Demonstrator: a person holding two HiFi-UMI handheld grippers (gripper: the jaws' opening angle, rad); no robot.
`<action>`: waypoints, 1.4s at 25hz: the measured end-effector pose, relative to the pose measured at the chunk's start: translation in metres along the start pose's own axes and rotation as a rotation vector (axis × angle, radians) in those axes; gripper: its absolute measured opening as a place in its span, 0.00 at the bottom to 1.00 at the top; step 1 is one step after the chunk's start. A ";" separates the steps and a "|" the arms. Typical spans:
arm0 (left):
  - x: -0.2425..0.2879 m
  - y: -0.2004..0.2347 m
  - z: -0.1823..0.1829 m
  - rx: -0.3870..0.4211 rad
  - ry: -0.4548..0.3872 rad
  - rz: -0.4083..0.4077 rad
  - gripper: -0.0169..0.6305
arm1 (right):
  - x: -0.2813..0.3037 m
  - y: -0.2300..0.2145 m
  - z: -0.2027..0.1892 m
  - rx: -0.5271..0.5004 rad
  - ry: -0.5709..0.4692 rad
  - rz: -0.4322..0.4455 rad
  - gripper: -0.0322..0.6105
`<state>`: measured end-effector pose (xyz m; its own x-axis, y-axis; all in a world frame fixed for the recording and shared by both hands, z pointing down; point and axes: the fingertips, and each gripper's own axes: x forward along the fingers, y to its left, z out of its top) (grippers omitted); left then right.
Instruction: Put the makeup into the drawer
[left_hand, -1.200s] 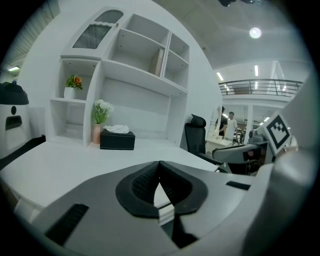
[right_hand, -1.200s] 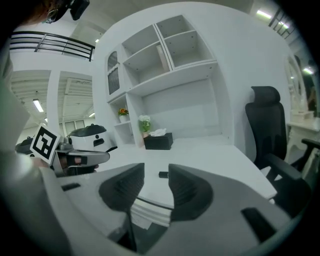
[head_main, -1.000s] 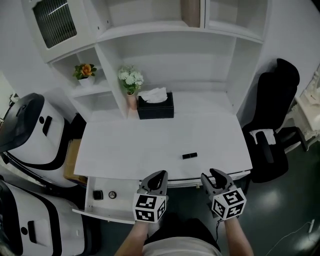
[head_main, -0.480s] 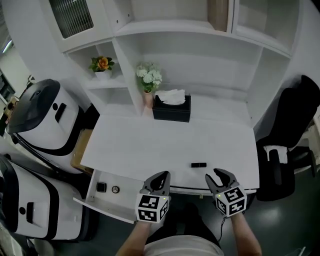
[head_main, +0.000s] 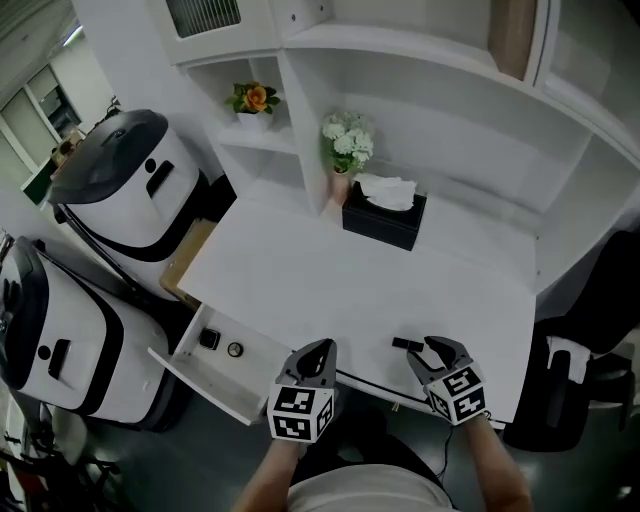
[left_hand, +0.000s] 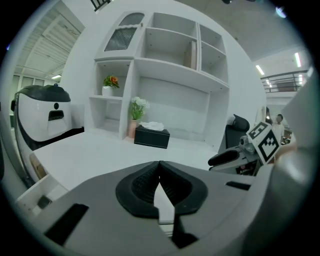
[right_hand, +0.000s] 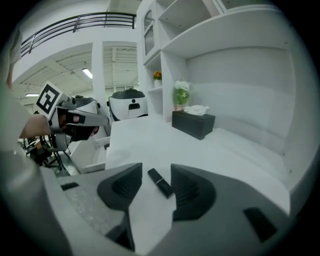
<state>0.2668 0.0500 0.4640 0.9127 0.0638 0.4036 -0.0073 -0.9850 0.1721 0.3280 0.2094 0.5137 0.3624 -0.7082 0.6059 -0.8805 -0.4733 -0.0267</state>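
The makeup, a small black stick, lies on the white desk near its front edge. In the right gripper view the stick lies flat on the desk between my right gripper's jaws, touching neither pad; the jaws are opening. In the head view that gripper hovers just right of the stick. My left gripper hangs at the desk's front edge, its jaws shut on nothing. The open drawer sticks out at the desk's lower left.
Two small items lie in the drawer. A black tissue box and a flower vase stand at the desk's back. White machines crowd the left; a black chair stands right.
My right gripper has moved forward and down over the desk edge, so the black stick now lies between its jaws. The left gripper shifted slightly. The head view swung left.
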 end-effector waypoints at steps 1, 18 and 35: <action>-0.001 0.002 -0.001 -0.010 -0.001 0.020 0.03 | 0.004 0.000 -0.002 -0.028 0.019 0.023 0.31; -0.044 0.031 -0.033 -0.145 -0.010 0.301 0.03 | 0.059 0.005 -0.036 -0.308 0.223 0.263 0.34; -0.068 0.030 -0.051 -0.191 -0.015 0.386 0.03 | 0.063 0.011 -0.043 -0.356 0.275 0.328 0.26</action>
<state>0.1834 0.0237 0.4871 0.8343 -0.3072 0.4577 -0.4233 -0.8889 0.1749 0.3282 0.1820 0.5863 0.0004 -0.6035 0.7973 -0.9999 -0.0107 -0.0076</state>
